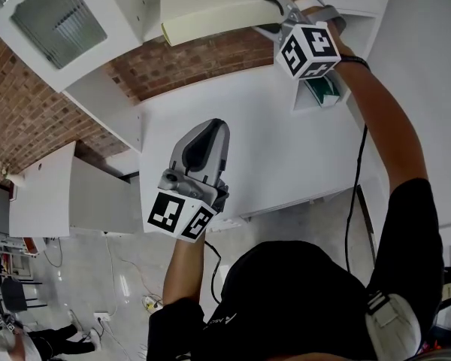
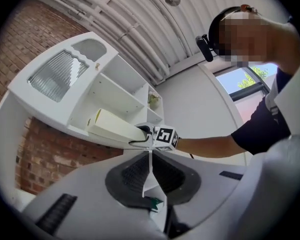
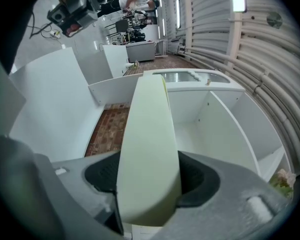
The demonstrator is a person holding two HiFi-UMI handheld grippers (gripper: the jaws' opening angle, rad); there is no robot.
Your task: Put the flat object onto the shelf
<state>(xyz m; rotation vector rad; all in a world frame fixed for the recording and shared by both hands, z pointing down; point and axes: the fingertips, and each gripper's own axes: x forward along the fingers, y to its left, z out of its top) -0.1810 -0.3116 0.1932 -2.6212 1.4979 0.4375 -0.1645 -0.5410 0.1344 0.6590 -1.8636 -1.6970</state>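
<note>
A red brick wall (image 2: 40, 154), a window (image 2: 242, 84) showing green trees, and white ribbed ceiling panels (image 2: 130, 19) overhead.

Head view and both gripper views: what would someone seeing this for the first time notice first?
The cream flat object stands out most, clamped between the jaws of the right gripper and pointing into the open white shelf. Nearer the person, the left gripper is shut on nothing and held in front of the shelf.
</note>
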